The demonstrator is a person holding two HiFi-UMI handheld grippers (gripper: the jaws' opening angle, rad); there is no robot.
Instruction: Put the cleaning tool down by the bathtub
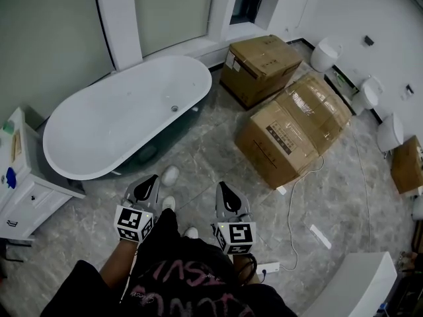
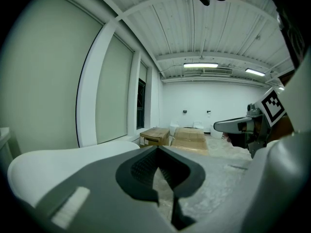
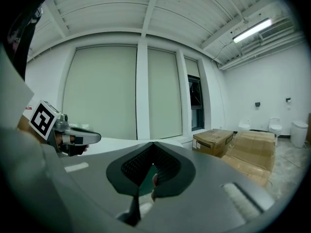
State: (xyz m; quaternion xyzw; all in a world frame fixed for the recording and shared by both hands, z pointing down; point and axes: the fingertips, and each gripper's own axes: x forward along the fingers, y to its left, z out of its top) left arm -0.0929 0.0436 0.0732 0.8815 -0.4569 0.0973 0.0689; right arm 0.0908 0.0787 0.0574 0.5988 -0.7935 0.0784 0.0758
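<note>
A white cabinet (image 1: 26, 197) stands at far left, its corner just beside the head end of the tub (image 1: 125, 117), which runs lengthwise up and to the right toward the window wall.

The person stands at the tub's near side with both grippers held close to the body and pointing forward. The left gripper (image 1: 148, 185) has its jaws drawn together at the tips, with nothing between them. Only bare floor (image 1: 218, 170) shows through the slit in the left gripper view (image 2: 156, 150).

Ahead of it, a shade to the right, a small white object (image 1: 170, 175) lies on the floor just beside the tub's dark base. This is probably the cleaning tool, already set down, though it is too small to be sure. Its long axis seems to point at the tub. It lies between the two grippers and nearer the left.

The right gripper (image 1: 225, 191) is likewise closed and empty, as its own view shows (image 3: 153, 148).

Any further move would likely fall to the left hand. There is open floor between the tub and the boxes (image 1: 297, 131) at right. A cable (image 1: 291, 223) trails across the tiles beyond the right gripper, well apart from the object.
</note>
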